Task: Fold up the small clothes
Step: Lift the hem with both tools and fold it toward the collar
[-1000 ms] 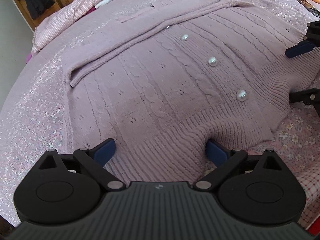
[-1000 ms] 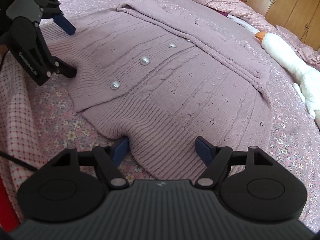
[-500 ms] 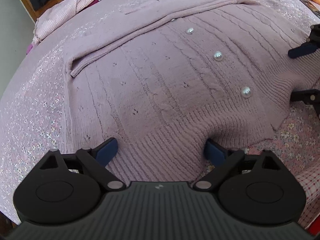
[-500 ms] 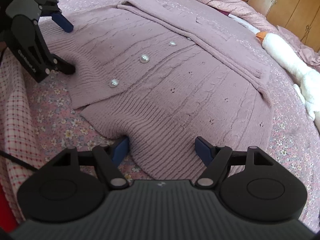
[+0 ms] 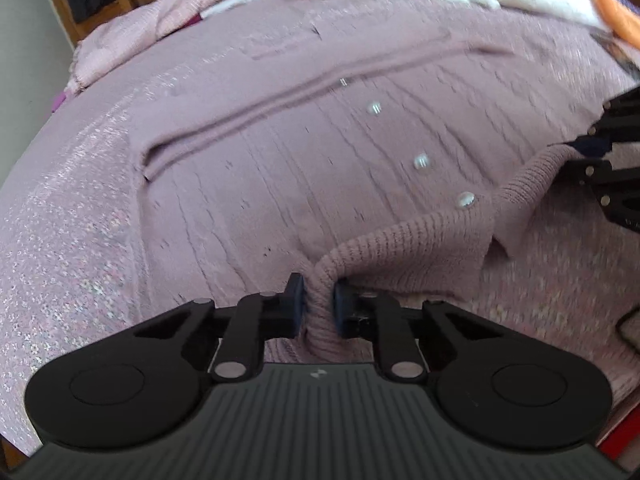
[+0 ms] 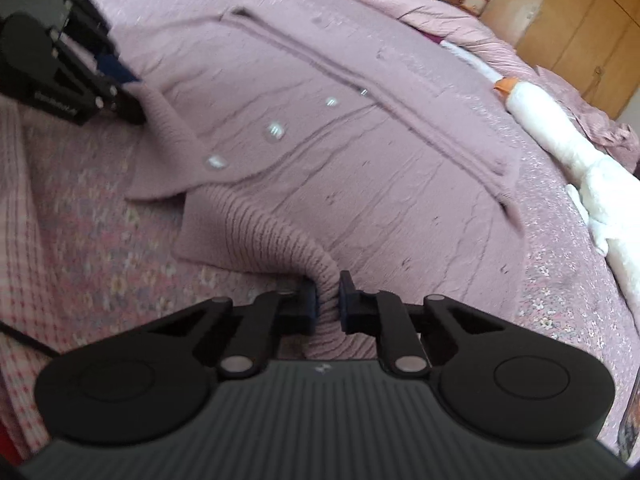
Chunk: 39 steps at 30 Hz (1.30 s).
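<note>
A mauve cable-knit cardigan (image 5: 320, 168) with pearl buttons lies spread on the bed; it also shows in the right wrist view (image 6: 360, 168). My left gripper (image 5: 319, 305) is shut on the ribbed bottom hem, which bunches up between the pads. My right gripper (image 6: 328, 300) is shut on the ribbed hem at the other bottom corner. In the left wrist view the right gripper (image 5: 592, 152) pinches the hem at the right edge. In the right wrist view the left gripper (image 6: 120, 76) pinches it at the upper left. Both held hem corners are lifted off the bed.
The bed has a pink floral cover (image 5: 60, 220) and a checked sheet (image 6: 16, 200) at the near edge. A white plush goose (image 6: 560, 140) lies along the far side. A pink quilt (image 6: 440, 12) and wooden wardrobes (image 6: 580, 20) are behind.
Both grippers have closed on the cardigan's ribbed hem, which was lying flat between open jaws. The pinched hem now rises off the bed and the frames are motion-blurred.
</note>
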Each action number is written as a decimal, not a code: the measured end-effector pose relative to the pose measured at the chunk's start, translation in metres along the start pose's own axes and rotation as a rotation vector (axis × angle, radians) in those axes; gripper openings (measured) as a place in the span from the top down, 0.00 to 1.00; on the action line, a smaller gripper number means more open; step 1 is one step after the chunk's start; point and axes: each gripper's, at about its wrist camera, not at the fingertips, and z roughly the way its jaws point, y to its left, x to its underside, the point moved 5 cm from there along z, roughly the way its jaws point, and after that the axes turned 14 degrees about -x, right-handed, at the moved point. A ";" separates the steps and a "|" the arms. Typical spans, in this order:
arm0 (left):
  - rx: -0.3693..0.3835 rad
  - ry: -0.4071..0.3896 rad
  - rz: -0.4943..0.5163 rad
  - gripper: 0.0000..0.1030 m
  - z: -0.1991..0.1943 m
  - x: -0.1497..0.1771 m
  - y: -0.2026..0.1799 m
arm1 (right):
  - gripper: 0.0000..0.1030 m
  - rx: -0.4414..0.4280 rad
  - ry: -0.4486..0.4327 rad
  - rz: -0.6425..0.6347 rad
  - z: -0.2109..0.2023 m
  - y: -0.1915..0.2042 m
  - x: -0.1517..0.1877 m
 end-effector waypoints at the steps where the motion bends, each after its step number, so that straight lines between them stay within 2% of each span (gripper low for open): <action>1: -0.004 -0.009 -0.015 0.84 -0.002 -0.004 0.003 | 0.87 0.004 -0.018 0.017 -0.003 -0.003 -0.003; 13: -0.079 -0.159 -0.122 0.85 -0.032 -0.066 0.034 | 0.88 0.108 -0.194 0.030 -0.037 -0.037 -0.050; 25: -0.145 -0.307 -0.181 0.86 -0.020 -0.159 0.066 | 0.88 0.223 -0.312 -0.029 -0.034 -0.087 -0.112; 32: -0.204 -0.379 -0.188 0.86 0.006 -0.219 0.080 | 0.88 0.293 -0.377 -0.046 -0.023 -0.124 -0.153; 39: -0.216 -0.341 -0.194 0.86 0.071 -0.257 0.088 | 0.88 0.340 -0.375 -0.059 0.013 -0.159 -0.179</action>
